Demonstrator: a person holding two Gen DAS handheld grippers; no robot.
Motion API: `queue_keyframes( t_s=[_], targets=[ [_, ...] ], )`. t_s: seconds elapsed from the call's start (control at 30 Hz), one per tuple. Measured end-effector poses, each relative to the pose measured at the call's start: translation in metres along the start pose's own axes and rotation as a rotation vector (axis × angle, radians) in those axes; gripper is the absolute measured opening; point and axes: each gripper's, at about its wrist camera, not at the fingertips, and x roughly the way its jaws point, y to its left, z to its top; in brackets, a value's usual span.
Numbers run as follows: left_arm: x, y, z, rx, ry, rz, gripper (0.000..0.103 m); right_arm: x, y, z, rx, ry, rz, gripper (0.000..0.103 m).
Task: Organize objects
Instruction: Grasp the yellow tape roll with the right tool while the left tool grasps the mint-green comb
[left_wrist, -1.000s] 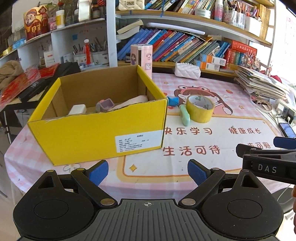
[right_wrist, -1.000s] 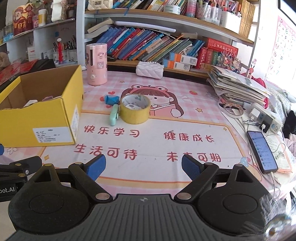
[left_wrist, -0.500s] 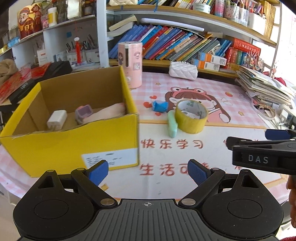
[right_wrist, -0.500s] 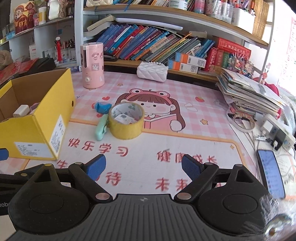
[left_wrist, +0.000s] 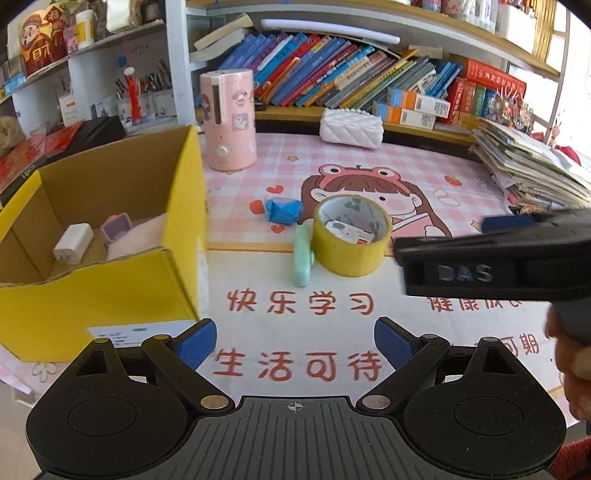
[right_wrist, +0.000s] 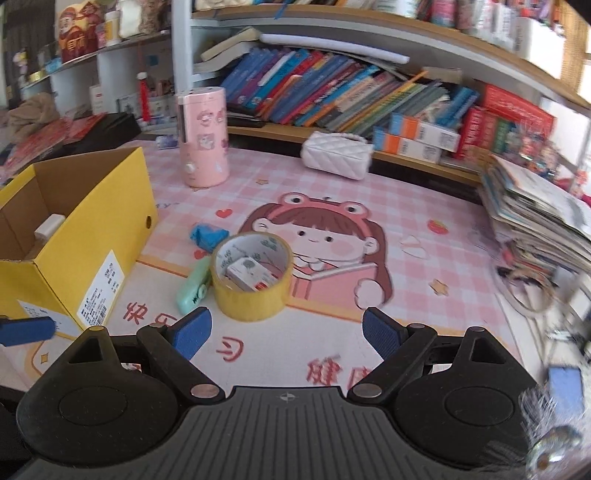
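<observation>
Both tools released, nothing gripped: left tool, right tool. Yellow tape roll touches green stapler mid-worktop; yellow cardboard box at left edge.

The right gripper says "DAS" on its side. The table mat has big red words: 快乐学习 and 生活可待.

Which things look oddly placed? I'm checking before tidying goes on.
A small white carton lies inside the core of the yellow tape roll, an odd nesting. The mint green case leans against the roll's side. The yellow cardboard box has a ragged, torn front rim. Nothing is spilled.
</observation>
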Motion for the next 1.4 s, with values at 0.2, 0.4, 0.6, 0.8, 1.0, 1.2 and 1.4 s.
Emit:
queue_keyframes(
  t_s=[0.2, 0.4, 0.6, 0.8, 1.0, 1.2, 1.4],
  targets=[
    [0.015, -0.013, 0.006, 0.003, 0.035, 0.046, 0.094, 0.033, -0.002, 0.014, -0.104, 0.030, 0.108, 0.089],
    [0.027, -0.019, 0.010, -0.006, 0.073, 0.073, 0.094, 0.069, 0.001, 0.025, -0.177, 0.066, 0.163, 0.090],
    [0.035, -0.027, 0.014, 0.026, 0.103, 0.114, 0.093, 0.104, 0.005, 0.034, -0.217, 0.099, 0.193, 0.090],
    [0.040, -0.030, 0.021, 0.040, 0.106, 0.131, 0.093, 0.123, 0.004, 0.038, -0.220, 0.126, 0.209, 0.084],
    [0.050, -0.038, 0.030, 0.047, 0.089, 0.122, 0.086, 0.107, -0.014, 0.040, -0.169, 0.071, 0.266, 0.083],
    [0.071, -0.041, 0.043, 0.034, 0.090, 0.123, 0.071, 0.065, -0.055, 0.042, -0.024, -0.013, 0.199, 0.083],
    [0.097, -0.033, 0.055, -0.024, 0.106, 0.137, 0.049, 0.041, -0.082, 0.030, 0.054, -0.010, 0.153, 0.083]
  ],
)
